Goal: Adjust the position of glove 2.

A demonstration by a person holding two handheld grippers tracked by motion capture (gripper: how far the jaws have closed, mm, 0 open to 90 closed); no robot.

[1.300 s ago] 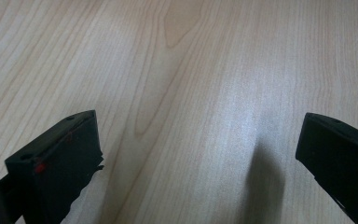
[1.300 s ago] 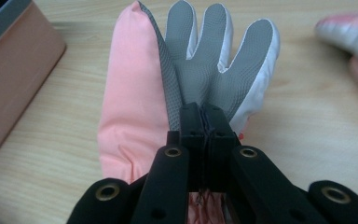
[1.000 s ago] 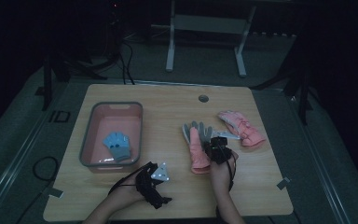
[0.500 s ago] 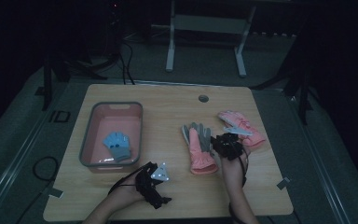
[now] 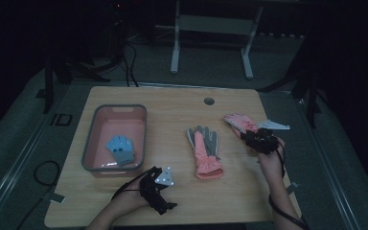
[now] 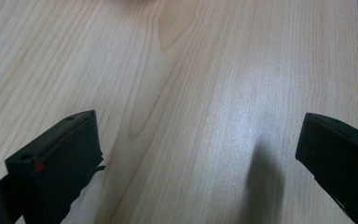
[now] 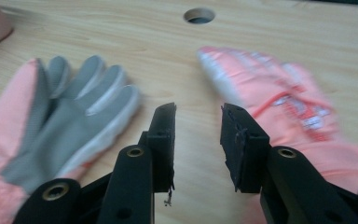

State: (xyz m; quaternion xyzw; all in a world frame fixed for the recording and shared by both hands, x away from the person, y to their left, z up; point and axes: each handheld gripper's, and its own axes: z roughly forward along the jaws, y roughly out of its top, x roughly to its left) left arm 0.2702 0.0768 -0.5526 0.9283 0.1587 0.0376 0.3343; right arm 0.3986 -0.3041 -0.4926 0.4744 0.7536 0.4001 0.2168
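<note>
With jaws parted and empty, the right hand-held gripper (image 7: 198, 126) is positioned beside the right glove (image 7: 279, 100) on the counter (image 5: 172, 98), apparently for pickup, requiring closure on it, while the left hand-held gripper (image 6: 198, 154) is held wide open, idle.

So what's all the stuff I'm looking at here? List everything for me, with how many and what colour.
Table: one, light wood, centre, with a round hole near its far edge.
Tray: one, pink with a grey rim, table's left side.
Small blue glove: one, lying in the tray.
Pink and grey glove: one, palm up, mid-table.
Pink glove: one, right of it, beside the right claw.
Metal frame: one, pale, on the floor behind the table.
Left claw: black, jaws wide apart over bare wood, near edge.
Right claw: black, jaws apart, holding nothing.
</note>
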